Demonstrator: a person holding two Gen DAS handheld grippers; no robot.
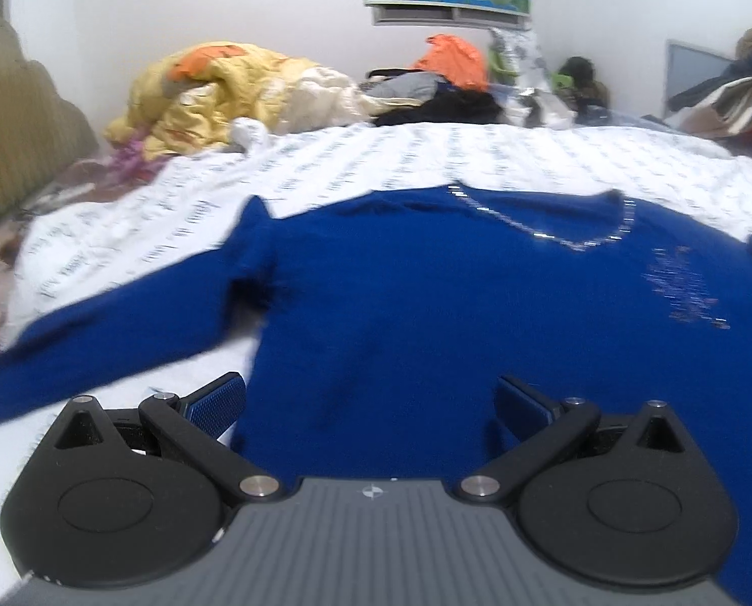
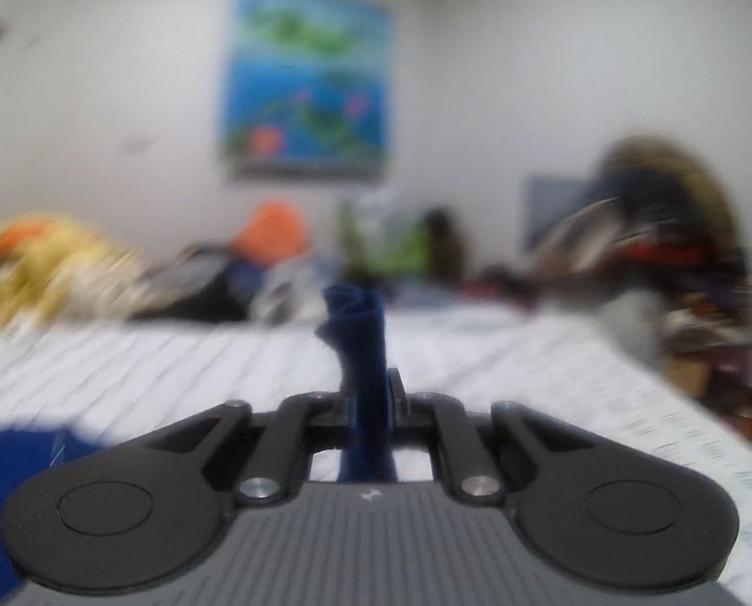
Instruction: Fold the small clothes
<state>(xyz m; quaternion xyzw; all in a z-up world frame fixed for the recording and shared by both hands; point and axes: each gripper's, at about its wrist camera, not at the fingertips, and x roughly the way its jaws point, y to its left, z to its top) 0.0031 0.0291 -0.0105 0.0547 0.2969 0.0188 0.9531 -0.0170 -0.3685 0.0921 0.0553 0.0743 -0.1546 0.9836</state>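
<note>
The deep-blue knitted sweater lies flat on the white printed bedsheet. The left tongs gape wide over its hem. The right tongs pinch a bunched fold of it.

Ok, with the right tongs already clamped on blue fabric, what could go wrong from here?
1. The right tongs pinch only a thin bunched strip of the blue sweater; it may slip out.
2. The left tongs stand open over the hem, holding nothing, so pulling may drag the whole sweater across the bedsheet rather than fold it.
</note>
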